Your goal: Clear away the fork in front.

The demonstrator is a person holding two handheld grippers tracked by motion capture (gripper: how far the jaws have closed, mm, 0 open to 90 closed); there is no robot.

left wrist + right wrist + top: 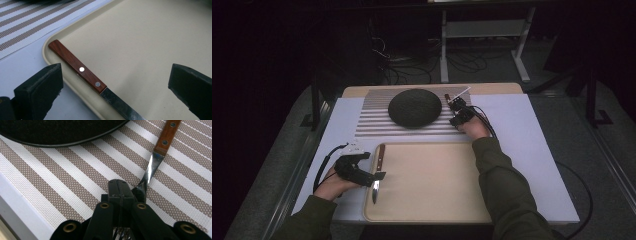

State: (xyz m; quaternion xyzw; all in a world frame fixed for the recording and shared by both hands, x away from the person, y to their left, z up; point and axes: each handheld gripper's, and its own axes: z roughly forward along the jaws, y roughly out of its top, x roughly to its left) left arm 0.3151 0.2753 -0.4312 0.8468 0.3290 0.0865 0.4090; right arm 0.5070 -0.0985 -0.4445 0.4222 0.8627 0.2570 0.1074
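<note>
Fork (155, 161) with its wooden handle lies on the striped mat (75, 185) just beside the dark plate (414, 107), its metal neck clamped in my right gripper (124, 192), so lifting comes next, while my left gripper (112, 85) waits wide over the knife (82, 71) on the tray (150, 45).

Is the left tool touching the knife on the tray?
Apart. In the left gripper view, the left tool is open, and the knife lies between its jaws with bare tray on either side.

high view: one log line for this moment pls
left claw: open over knife | right claw: shut on fork | plate: on mat
</note>
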